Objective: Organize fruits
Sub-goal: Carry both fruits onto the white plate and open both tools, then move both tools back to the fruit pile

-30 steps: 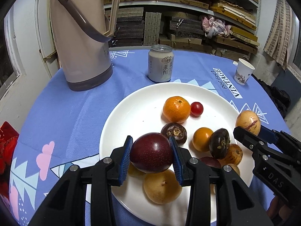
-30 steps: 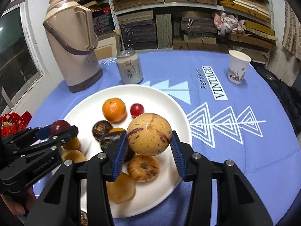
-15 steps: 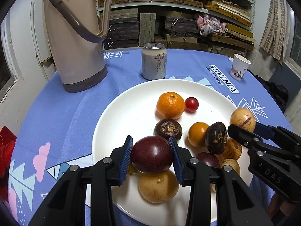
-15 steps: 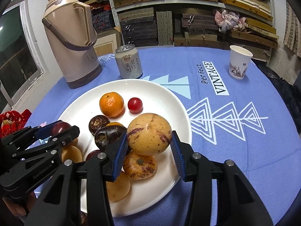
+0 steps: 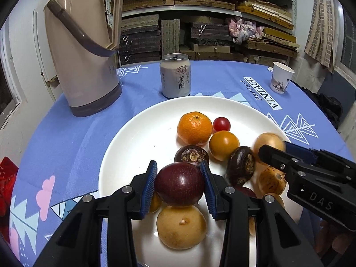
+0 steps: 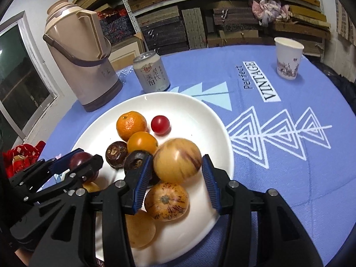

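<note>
we see white plate [image 6: 213,120] on blue tablecloth [image 6: 278,155], fruit heaped at near side. right gripper [image 6: 176,179] now slackened, gap at right pad, blurred yellow striped fruit [image 6: 176,163] dropping onto pile. left gripper [image 5: 179,188] stays clamped on dark red fruit [image 5: 179,184], lower over plate; its release likely next.
</note>
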### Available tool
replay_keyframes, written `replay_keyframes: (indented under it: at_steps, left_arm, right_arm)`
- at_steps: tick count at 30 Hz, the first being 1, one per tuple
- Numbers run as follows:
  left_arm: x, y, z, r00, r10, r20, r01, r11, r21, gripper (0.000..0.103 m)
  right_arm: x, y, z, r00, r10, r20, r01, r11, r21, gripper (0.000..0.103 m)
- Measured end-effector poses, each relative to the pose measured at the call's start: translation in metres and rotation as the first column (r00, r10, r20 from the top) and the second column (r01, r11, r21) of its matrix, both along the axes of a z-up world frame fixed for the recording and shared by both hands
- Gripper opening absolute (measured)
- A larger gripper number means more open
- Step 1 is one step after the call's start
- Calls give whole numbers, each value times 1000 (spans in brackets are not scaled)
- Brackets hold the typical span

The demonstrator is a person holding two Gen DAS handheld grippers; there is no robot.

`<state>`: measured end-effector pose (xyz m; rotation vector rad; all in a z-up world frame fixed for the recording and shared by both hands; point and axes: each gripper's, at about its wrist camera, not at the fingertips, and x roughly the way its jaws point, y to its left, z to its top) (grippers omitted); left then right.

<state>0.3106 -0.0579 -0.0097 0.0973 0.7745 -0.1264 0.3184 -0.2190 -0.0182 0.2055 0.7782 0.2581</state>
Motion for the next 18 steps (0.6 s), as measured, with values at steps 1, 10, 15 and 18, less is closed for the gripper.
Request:
replay_keyframes:
  at_steps: [1, 10, 15, 18]
  left_arm:
    - [0, 0, 0, 1000, -1, 0, 1, 1000, -2, 40]
    - [-5, -6, -1, 999, -41, 19, 41, 999, 1, 64]
    - [-8, -9, 2, 998, -48, 32, 48, 999, 11, 74]
    - [-11, -8, 5, 998, -49, 45, 48, 998, 29, 82]
  right_arm:
    - [0, 1, 0, 1000, 5, 0, -5, 1000, 0, 46]
    - [-9, 2, 13, 1000, 17, 23, -17, 1000, 22, 48]
    - [-14, 4, 17, 999, 29, 28, -30, 999, 19, 49]
    - [-16, 6, 20, 999, 38, 34, -38, 999, 17, 50]
